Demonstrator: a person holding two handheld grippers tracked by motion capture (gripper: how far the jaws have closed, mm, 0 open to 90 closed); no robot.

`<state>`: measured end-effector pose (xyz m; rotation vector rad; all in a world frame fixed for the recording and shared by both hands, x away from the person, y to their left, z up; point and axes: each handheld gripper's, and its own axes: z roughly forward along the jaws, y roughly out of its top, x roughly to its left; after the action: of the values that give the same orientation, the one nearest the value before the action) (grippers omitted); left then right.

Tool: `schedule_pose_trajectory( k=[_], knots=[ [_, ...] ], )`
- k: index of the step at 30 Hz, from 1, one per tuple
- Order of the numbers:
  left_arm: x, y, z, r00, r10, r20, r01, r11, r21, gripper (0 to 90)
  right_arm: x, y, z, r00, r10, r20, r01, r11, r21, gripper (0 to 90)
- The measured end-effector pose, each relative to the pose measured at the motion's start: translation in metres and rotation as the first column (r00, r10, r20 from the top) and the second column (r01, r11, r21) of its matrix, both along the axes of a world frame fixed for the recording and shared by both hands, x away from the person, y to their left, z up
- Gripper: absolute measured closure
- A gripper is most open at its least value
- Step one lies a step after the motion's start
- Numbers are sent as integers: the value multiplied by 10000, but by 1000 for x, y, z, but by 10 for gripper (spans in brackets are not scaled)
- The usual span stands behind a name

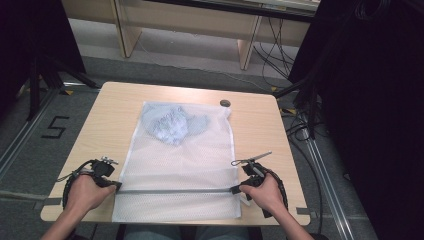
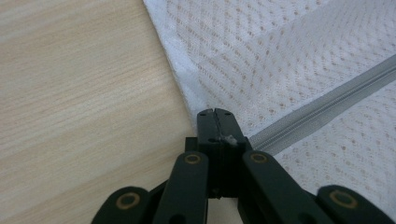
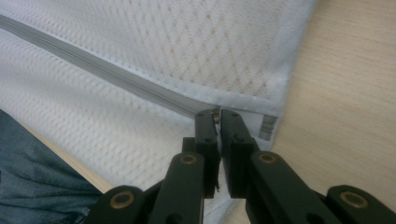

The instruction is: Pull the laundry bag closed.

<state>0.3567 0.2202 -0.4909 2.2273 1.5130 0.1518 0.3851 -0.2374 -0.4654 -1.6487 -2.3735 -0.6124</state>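
- A light wooden table [image 1: 100, 130] with rounded corners fills the middle of the frame
- A white mesh laundry bag [image 1: 180, 165] lies flat on it (pale blue cloth bunched inside toward the upper centre), its lower edge overhanging the table's near rim
- A small dark round object [image 1: 225, 103] sits near the table's upper right edge
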Motion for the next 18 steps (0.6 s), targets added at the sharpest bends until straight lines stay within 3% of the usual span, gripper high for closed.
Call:
schedule_pose_trajectory(
  k=[7, 8, 9, 10, 11, 13, 15, 16, 17, 18],
  knots=[
    [0, 0, 0, 10000, -13, 0, 13, 10000, 4, 900, 0, -2, -2, 10000, 73, -27, -73, 10000, -32, 869],
    [0, 0, 0, 10000, -23, 1, 23, 10000, 4, 900, 3, -5, -7, 9966, 494, 657, -494, 9988, -10, 869],
    [0, 0, 0, 10000, -37, -3, 37, 10000, -3, 900, 1, -3, -5, 9998, 156, 87, -155, 9999, -73, 868],
    [1, 1, 0, 10000, -47, -24, 47, 10000, -3, 900, 3, -4, -9, 9962, 571, 657, -572, 9984, -6, 867],
    [1, 1, 0, 10000, 19, 20, -19, 10000, -54, 900, 1, -2, -7, 9992, 309, 256, -307, 9995, -96, 866],
    [1, 2, 0, 10000, 46, -66, -47, 9999, -152, 899, 3, -4, -11, 9947, 618, 820, -623, 9981, 26, 859],
    [1, 2, -1, 10000, 90, -40, -91, 9997, -220, 897, 4, -4, -12, 9941, 573, 922, -562, 9983, -143, 786],
    [1, 2, -1, 9999, 94, -47, -94, 9998, -191, 893, 5, -5, -13, 9923, 581, 1092, -578, 9983, -66, 726],
    [1, 2, 0, 9999, 99, -70, -100, 9997, -204, 889, 5, -5, -12, 9931, 203, 1156, -225, 9996, 172, 710],
    [1, 3, -1, 10000, 79, 1, -79, 9996, -258, 887, 6, -8, -12, 9921, 236, 1230, -256, 9996, 146, 697]
  ],
)
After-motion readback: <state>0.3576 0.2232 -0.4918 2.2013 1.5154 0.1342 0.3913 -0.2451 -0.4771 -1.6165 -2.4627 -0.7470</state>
